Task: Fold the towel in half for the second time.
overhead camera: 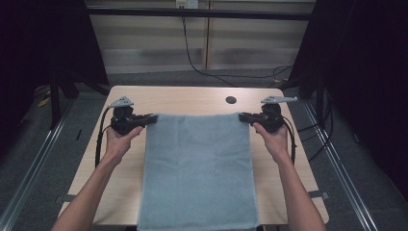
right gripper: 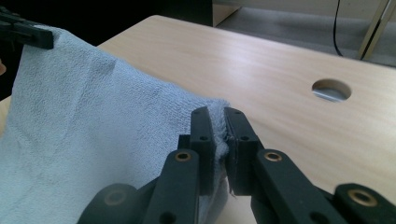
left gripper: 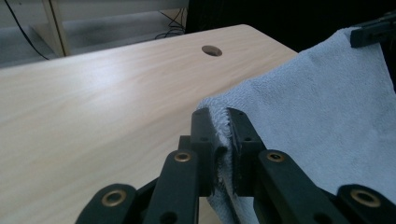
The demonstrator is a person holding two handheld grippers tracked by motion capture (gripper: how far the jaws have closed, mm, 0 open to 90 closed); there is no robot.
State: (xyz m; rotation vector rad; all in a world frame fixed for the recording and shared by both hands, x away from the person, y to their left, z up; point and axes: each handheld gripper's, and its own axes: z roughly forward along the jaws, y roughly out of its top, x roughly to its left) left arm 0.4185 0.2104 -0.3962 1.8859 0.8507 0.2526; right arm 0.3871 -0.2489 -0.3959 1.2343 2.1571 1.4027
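The light blue terry cloth towel (overhead camera: 198, 171) lies spread along the middle of the pale wooden table (overhead camera: 192, 98), and its near end hangs a little over the table edge close to me. I hold its two far corners. My left gripper (overhead camera: 150, 118) has its jaws pressed on the left far corner, and my right gripper (overhead camera: 244, 116) pinches the right far corner in the same way; the far edge is pulled straight between them and lifted a little. I judge that the grasping is done. What is left, I think, is the fold itself: the far edge is not yet brought toward the near one.
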